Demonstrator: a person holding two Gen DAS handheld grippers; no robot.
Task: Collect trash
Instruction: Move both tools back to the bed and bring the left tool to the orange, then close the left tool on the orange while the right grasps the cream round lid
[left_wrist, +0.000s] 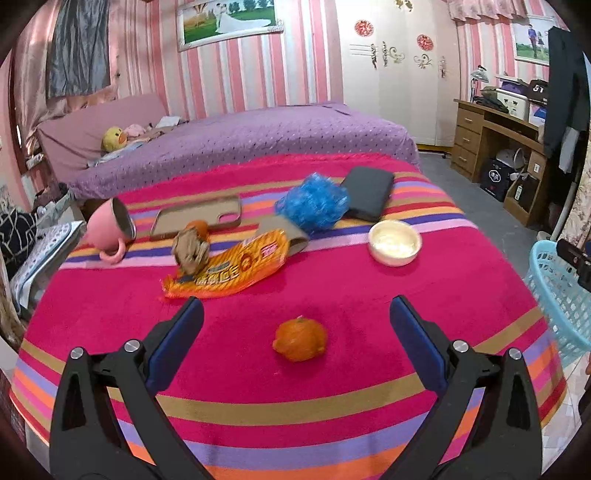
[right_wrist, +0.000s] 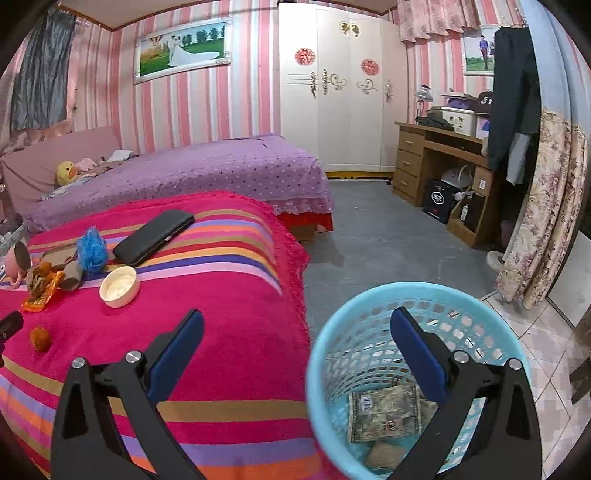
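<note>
I see a fuzzy cloth blanket (left_wrist: 332, 288), a perforated plastic basket (right_wrist: 369, 332), a glossy crinkled wrapper (left_wrist: 229, 273), a wooden desk (right_wrist: 424, 162).

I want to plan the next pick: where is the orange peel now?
In the left wrist view the orange peel lies alone on the striped blanket, between the open left gripper fingers, nearer than the orange wrapper.

A home bedroom; purple bed (right_wrist: 192, 166), white wardrobe (right_wrist: 332, 92), wooden desk (right_wrist: 424, 158).
</note>
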